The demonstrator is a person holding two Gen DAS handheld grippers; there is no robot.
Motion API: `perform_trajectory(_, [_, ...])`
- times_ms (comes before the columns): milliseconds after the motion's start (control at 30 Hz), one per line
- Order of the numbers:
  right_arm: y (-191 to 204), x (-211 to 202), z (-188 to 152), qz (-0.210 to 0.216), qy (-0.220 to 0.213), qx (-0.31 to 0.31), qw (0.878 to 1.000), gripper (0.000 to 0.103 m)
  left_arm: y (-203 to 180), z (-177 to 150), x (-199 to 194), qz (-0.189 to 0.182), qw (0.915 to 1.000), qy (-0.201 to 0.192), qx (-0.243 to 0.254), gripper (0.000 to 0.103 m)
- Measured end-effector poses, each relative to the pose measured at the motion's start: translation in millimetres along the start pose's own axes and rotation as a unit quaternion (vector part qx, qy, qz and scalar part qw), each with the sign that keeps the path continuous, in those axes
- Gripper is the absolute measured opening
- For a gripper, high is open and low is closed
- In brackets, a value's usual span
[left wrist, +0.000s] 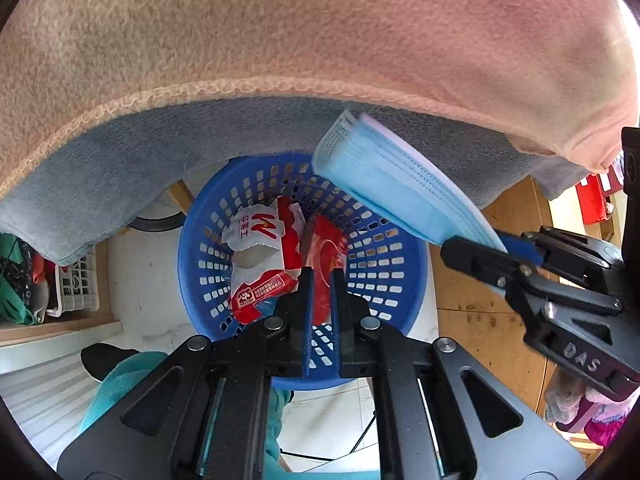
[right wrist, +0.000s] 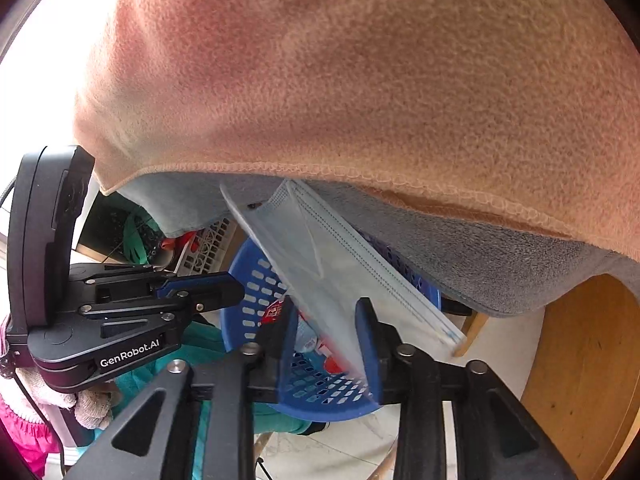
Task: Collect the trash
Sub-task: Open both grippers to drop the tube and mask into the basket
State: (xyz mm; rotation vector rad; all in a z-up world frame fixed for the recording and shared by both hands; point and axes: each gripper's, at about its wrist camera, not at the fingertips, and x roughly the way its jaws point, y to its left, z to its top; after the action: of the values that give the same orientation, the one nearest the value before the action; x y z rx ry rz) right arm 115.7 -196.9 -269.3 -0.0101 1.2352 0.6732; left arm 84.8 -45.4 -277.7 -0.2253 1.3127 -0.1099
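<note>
Face mask (left wrist: 394, 192) over blue basket (left wrist: 200, 280) — (right gripper (right wrist: 326, 316) pinching)

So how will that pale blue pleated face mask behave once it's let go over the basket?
The pale blue pleated face mask looks thin and light, so it would probably drift. It holds fairly flat from the right gripper, yet likely flops. It may snag the blue perforated plastic basket.

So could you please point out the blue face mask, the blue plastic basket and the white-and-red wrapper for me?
Light blue pleated face mask (left wrist: 394, 196), left wrist view, middle of its pleats.
Round blue perforated plastic basket (left wrist: 384, 248), left wrist view, inner right wall.
White-and-red paper wrapper (left wrist: 256, 226), left wrist view, printed logo.
</note>
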Motion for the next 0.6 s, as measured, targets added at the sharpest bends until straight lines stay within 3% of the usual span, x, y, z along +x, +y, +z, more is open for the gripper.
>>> perform_trajectory(67, [-0.7,1.2,1.8,-0.009,0.0,-0.004,1.0,0.032,-0.4,0.8,-2.4,0.001,1.0,-0.001,-0.005,0.005])
perform_trajectory(200, [-1.5,1.1,1.3,-0.012,0.0,-0.001,1.0,0.042,1.2,1.2,-5.0,0.002,0.9999,-0.005,-0.009,0.027])
perform_trajectory(600, [-3.4,-18.1,3.5,-0.019,-0.013,-0.006,1.0,0.054,-1.5,-1.6,-14.9,0.008,0.9999,-0.014,-0.004,0.027])
